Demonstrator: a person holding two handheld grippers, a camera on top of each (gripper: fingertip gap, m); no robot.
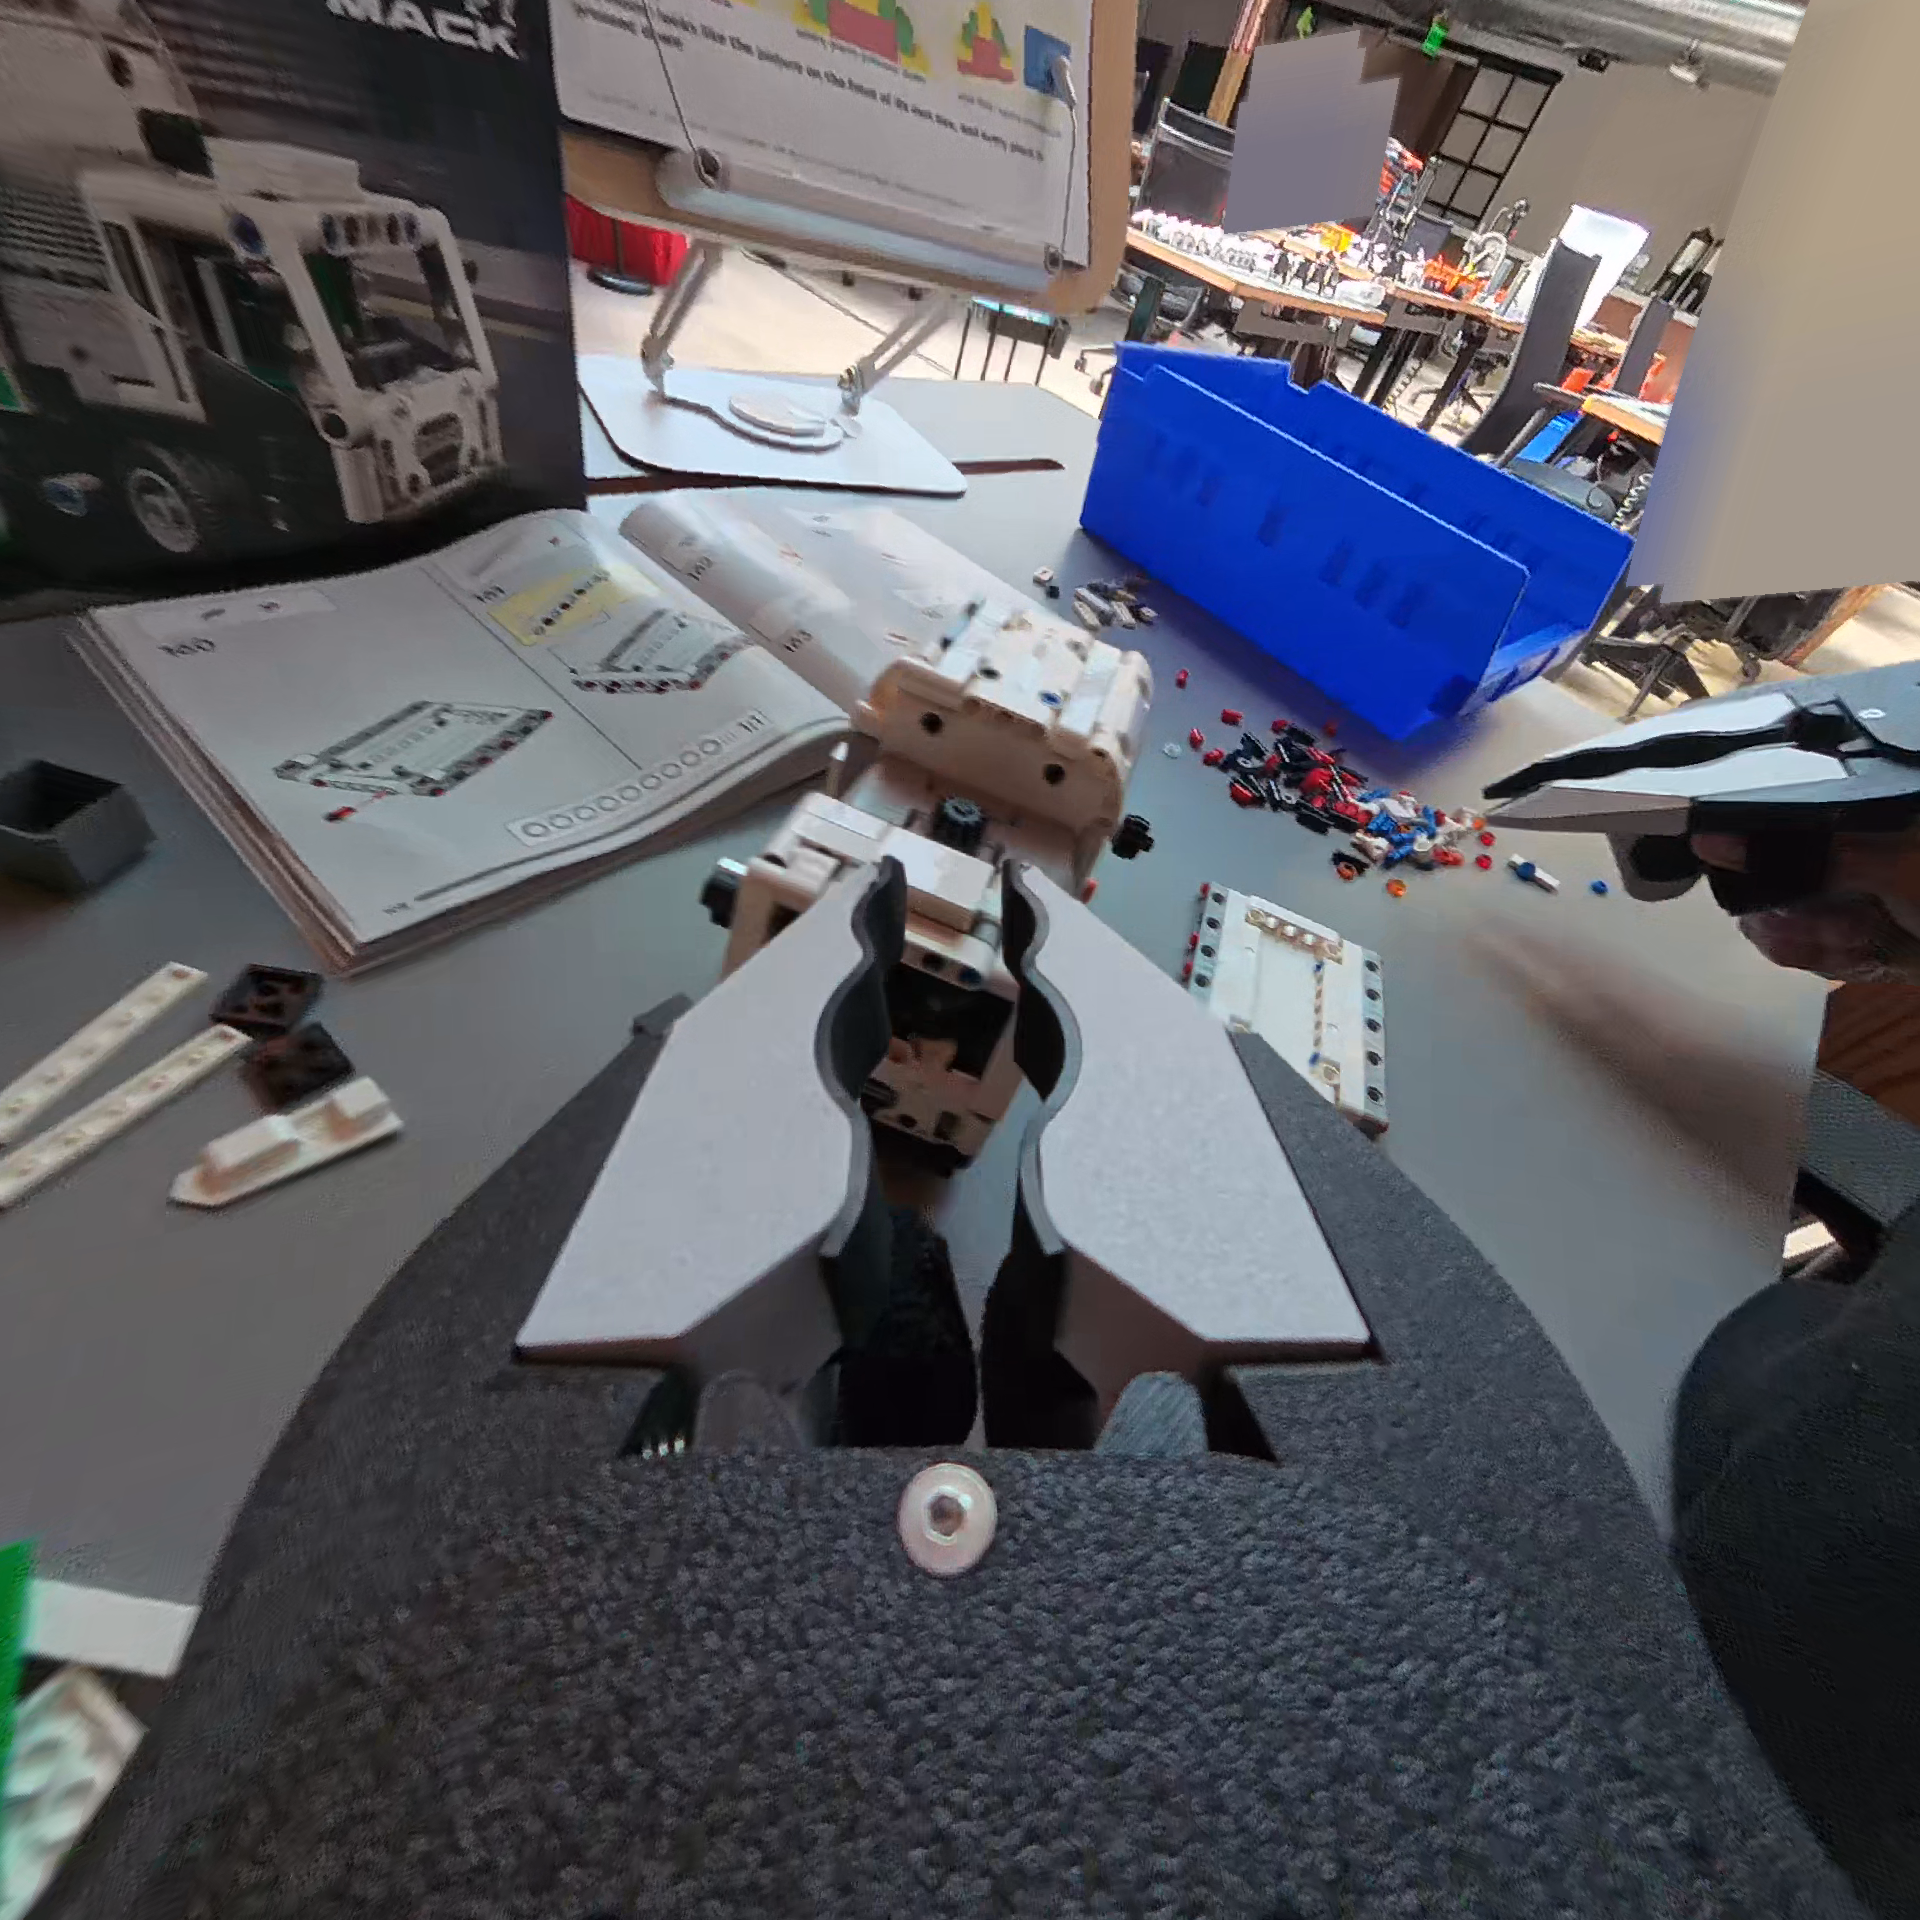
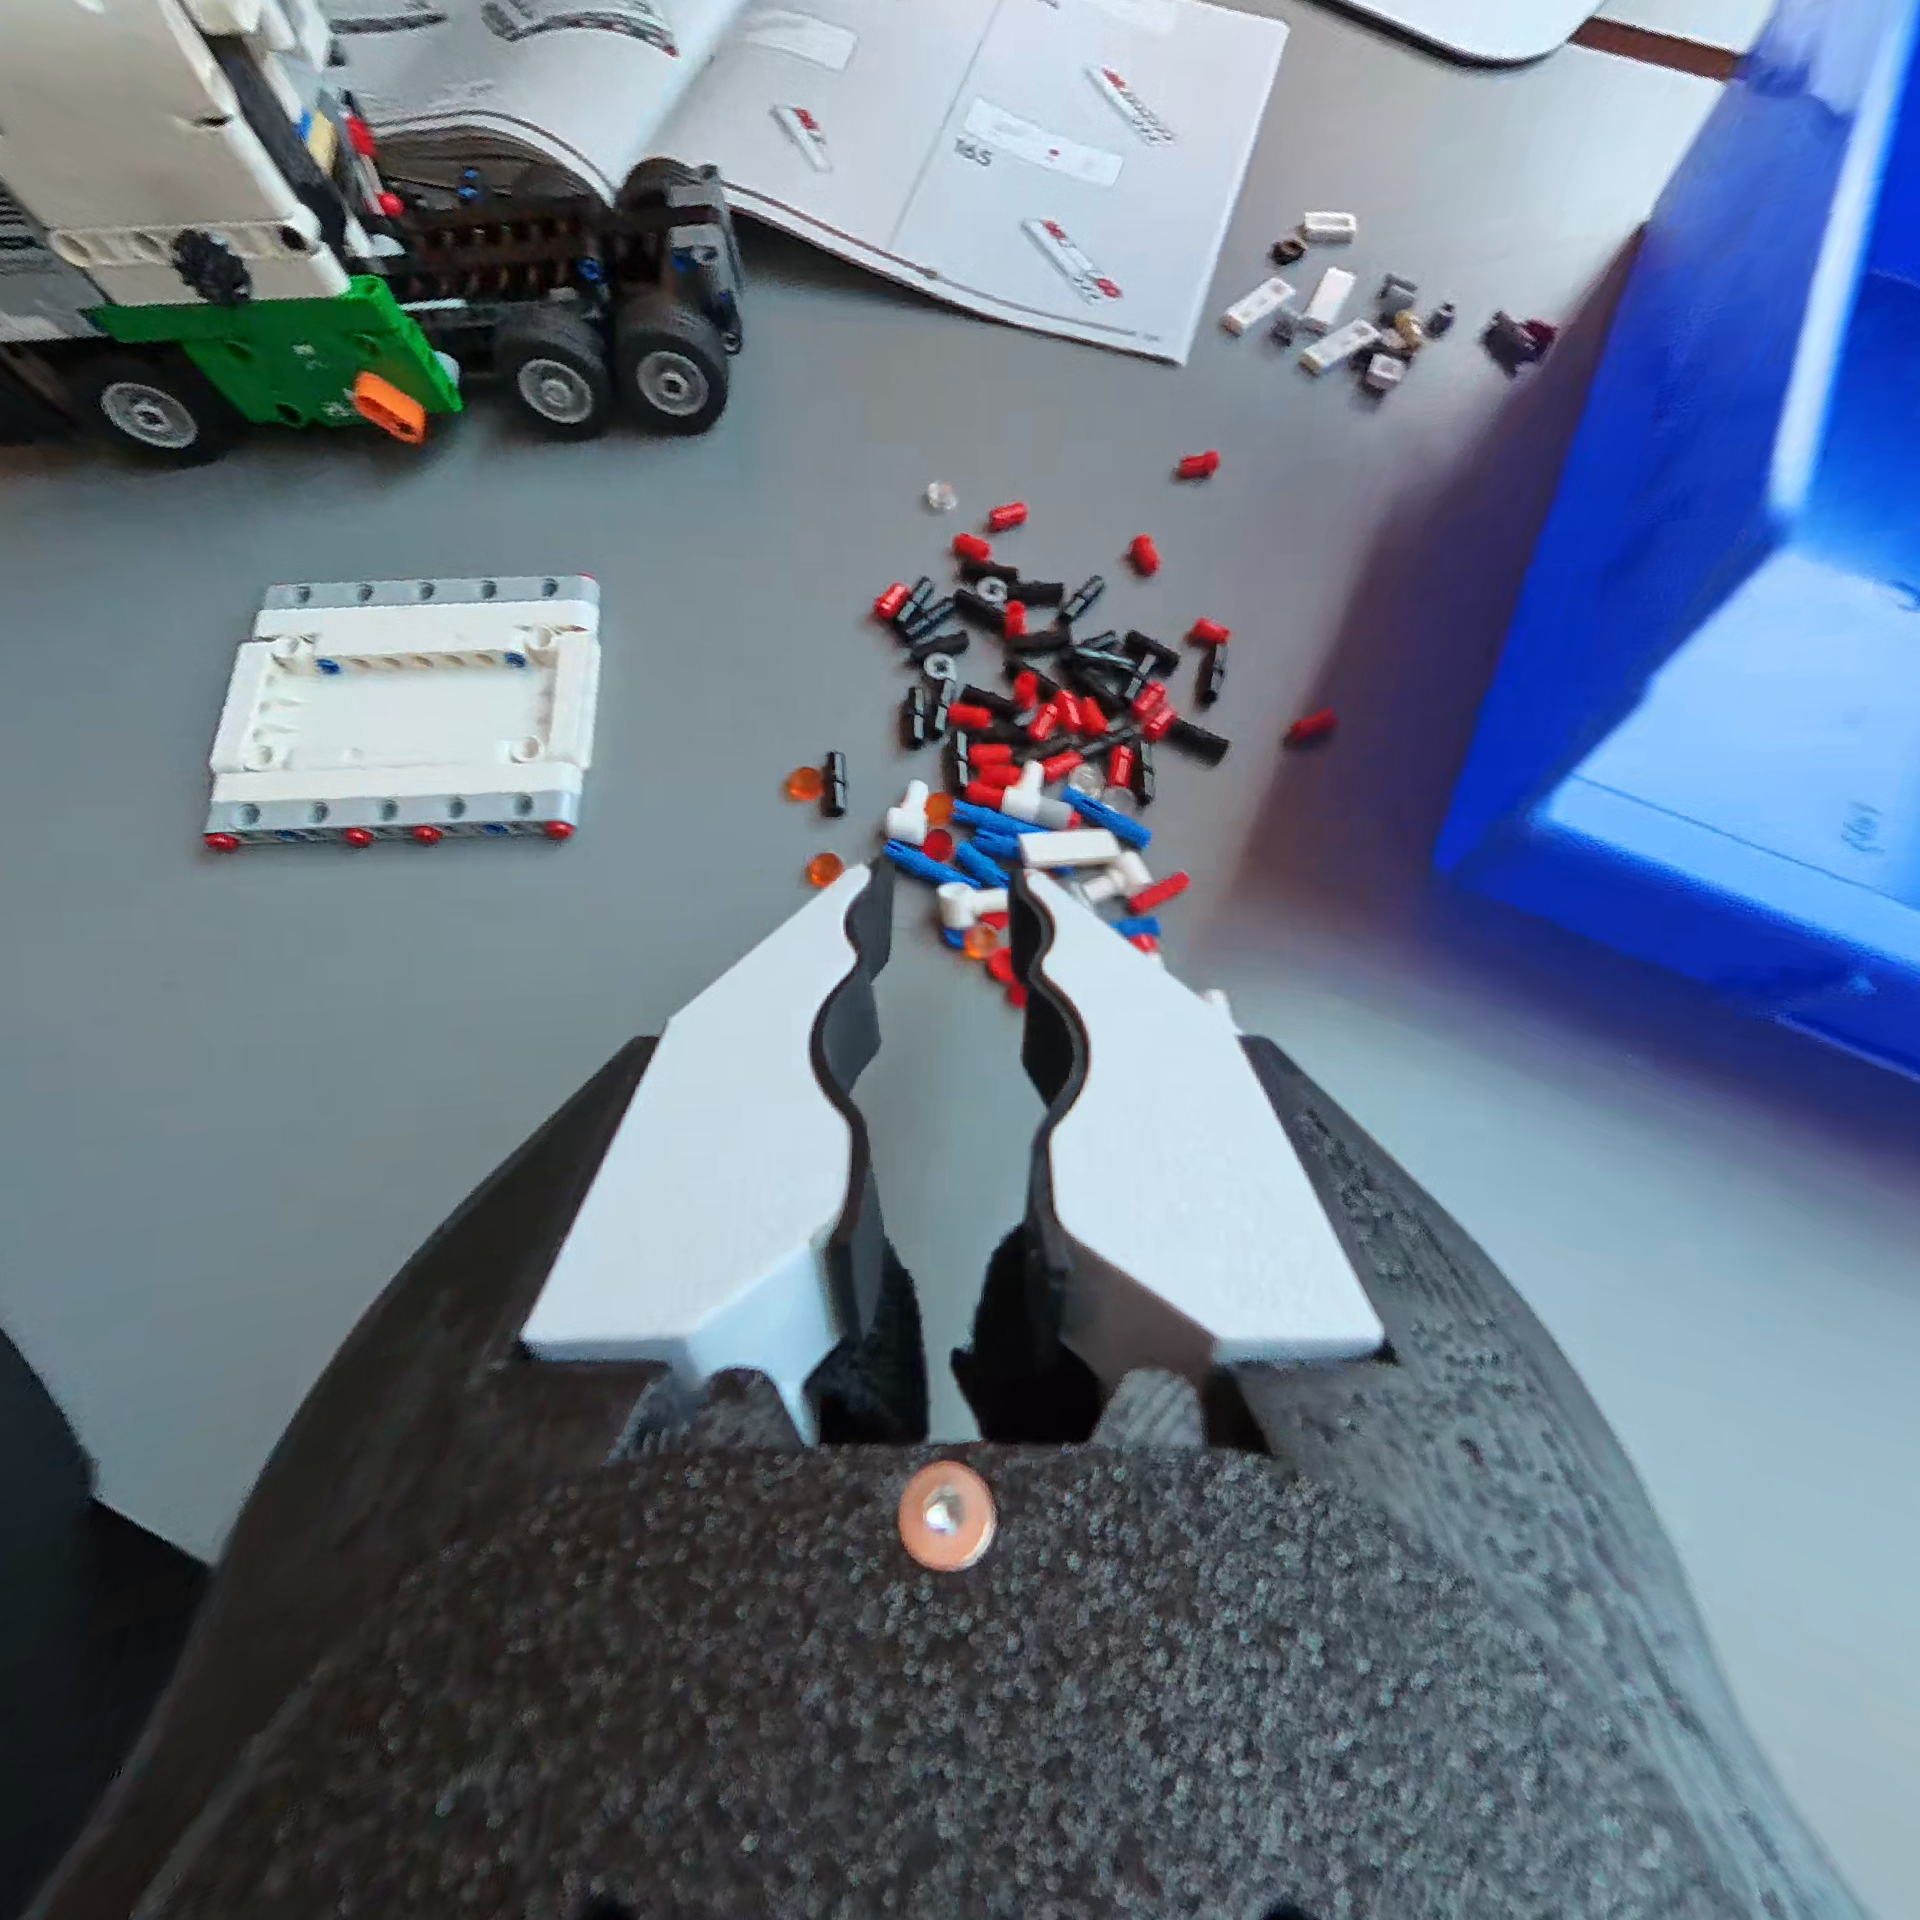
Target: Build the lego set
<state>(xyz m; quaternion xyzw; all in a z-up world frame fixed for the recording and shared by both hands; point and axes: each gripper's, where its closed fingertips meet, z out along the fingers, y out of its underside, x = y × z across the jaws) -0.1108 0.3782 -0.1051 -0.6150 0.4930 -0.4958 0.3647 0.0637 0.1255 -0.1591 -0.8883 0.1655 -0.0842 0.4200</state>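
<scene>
A partly built white truck model (image 1: 997, 717) stands on the grey table; the right wrist view shows its green side panel and black wheels (image 2: 312, 260). My left gripper (image 1: 948, 883) is shut on the model's near end, one finger on each side. My right gripper (image 2: 951, 894) is open and empty, its tips at the near edge of a pile of small red, black and blue pins (image 2: 1049, 717). That gripper also shows at the right edge of the left wrist view (image 1: 1496, 810). A flat white and grey panel assembly (image 2: 405, 717) lies left of the pile.
An open instruction booklet (image 1: 436, 727) lies behind the truck, with the set's box (image 1: 260, 260) and a stand (image 1: 779, 416) farther back. A blue bin (image 2: 1714, 623) stands right of the pile. Loose white beams (image 1: 104, 1049) and black pieces (image 1: 281, 1029) lie at left. A few grey and white bits (image 2: 1340, 301) lie near the bin. My right fingertips sit around 30 centimeters from my left ones.
</scene>
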